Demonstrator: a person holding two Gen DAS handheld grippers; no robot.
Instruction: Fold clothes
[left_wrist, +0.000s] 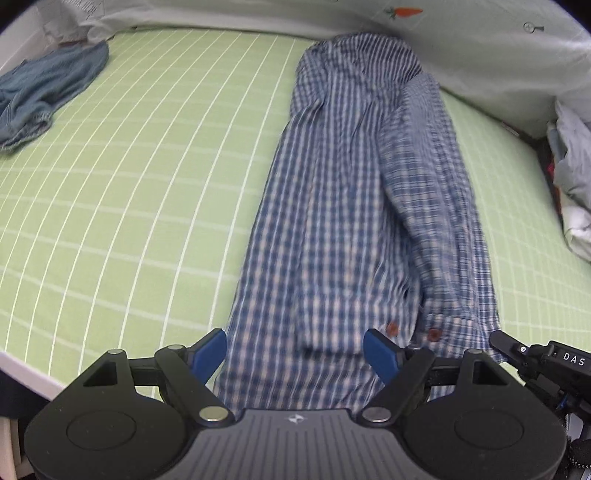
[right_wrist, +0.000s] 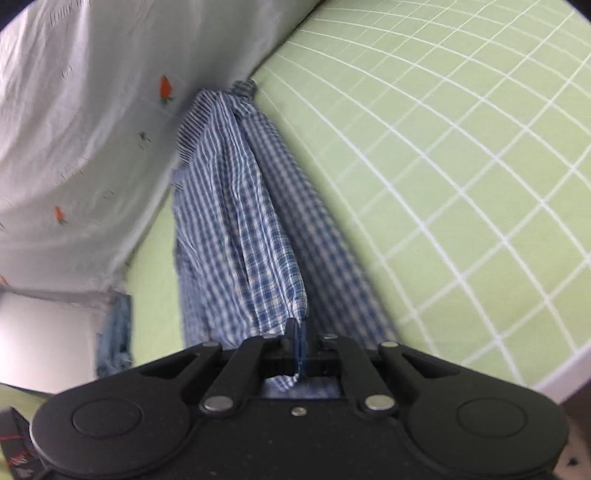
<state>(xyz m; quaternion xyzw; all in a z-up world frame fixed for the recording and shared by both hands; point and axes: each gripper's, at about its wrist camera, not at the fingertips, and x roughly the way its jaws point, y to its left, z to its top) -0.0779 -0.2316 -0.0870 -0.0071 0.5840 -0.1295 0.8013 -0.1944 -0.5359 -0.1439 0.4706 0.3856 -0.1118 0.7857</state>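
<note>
Right wrist: crumpled checked shirt (right_wrist: 236, 221) pinched.

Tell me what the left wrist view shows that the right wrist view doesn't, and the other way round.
Left wrist only: the open left gripper over the near hem, two orange buttons, a teal garment at far left, and the right gripper at the shirt's right edge. Right wrist only: the right gripper shut on a fold of the shirt. Both: the blue plaid shirt, the green grid sheet and the carrot-print fabric.
</note>
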